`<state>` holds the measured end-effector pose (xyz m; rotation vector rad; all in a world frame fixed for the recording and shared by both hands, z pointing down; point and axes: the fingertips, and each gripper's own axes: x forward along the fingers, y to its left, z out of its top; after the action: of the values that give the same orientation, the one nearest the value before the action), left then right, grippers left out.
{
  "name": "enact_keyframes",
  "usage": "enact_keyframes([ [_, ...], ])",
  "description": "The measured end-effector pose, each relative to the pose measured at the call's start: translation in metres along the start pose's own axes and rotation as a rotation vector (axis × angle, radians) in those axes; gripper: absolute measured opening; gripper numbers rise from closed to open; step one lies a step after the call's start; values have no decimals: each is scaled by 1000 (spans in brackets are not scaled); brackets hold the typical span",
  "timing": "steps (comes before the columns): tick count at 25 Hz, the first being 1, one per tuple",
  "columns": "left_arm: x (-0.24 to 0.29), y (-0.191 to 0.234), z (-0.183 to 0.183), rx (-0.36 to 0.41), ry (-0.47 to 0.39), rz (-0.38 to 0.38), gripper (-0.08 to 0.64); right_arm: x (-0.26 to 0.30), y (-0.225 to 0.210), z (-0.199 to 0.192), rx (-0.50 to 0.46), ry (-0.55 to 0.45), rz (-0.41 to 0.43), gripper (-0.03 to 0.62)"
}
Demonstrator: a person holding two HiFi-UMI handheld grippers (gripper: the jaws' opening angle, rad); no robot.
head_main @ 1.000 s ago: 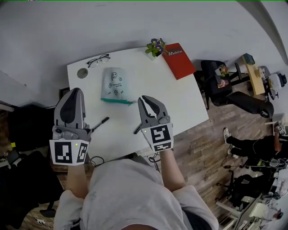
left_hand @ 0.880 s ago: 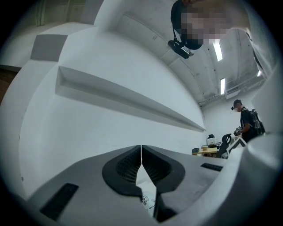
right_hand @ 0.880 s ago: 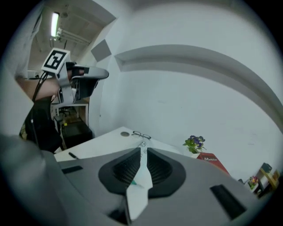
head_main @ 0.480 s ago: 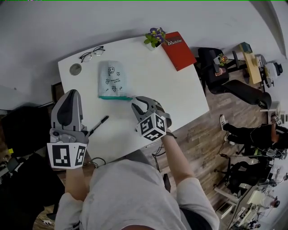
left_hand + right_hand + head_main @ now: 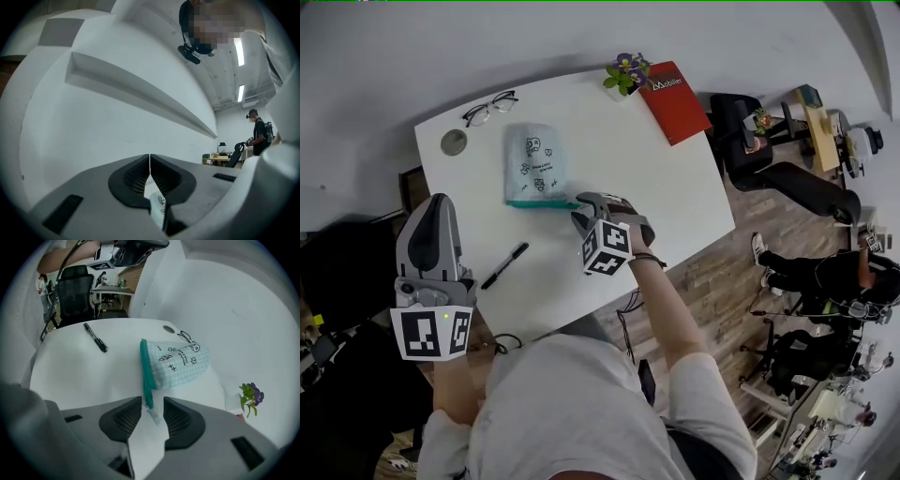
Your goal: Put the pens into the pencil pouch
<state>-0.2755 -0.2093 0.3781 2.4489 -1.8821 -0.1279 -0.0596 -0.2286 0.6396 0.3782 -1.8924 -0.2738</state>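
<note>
The pale blue printed pencil pouch [image 5: 534,161] lies on the white table [image 5: 666,206], its teal zipper edge [image 5: 542,202] towards me. A black pen [image 5: 504,265] lies left of centre; it also shows in the right gripper view as the pen [image 5: 95,337]. My right gripper [image 5: 584,210] tilts down at the zipper's right end. Its jaws are opening, and the zipper's end with its clear pull [image 5: 151,409] lies between them, untouched, at my right gripper [image 5: 152,404]. My left gripper [image 5: 431,246] hovers by the table's left side; its jaws [image 5: 149,164] are shut on nothing.
Glasses [image 5: 490,106] and a round coaster [image 5: 453,142] sit at the table's far left. A small flower pot [image 5: 624,73] and a red book [image 5: 678,101] are at the far right corner. Office chairs [image 5: 769,141] stand beyond the right edge.
My right gripper dropped to the table at the pouch's zipper end, tipped downward, and its jaws went from shut to open. My left gripper sank and drifted left.
</note>
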Motion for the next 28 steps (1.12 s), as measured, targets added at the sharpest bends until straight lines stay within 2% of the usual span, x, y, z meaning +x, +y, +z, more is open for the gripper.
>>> enact_keyframes([
  [4, -3, 7, -2, 0, 8, 4, 28, 9, 4, 1, -10, 23, 27, 140],
  [7, -2, 10, -3, -4, 8, 4, 28, 10, 7, 1, 47, 13, 36, 83],
  [12, -1, 5, -2, 0, 6, -7, 28, 6, 9, 4, 145, -27, 22, 61],
  [19, -6, 1, 2, 11, -6, -10, 28, -40, -12, 38, 330, -231, -47, 60],
  [28, -19, -13, 19, 30, -47, 0, 28, -127, -53, 76, 477, -486, -182, 60],
])
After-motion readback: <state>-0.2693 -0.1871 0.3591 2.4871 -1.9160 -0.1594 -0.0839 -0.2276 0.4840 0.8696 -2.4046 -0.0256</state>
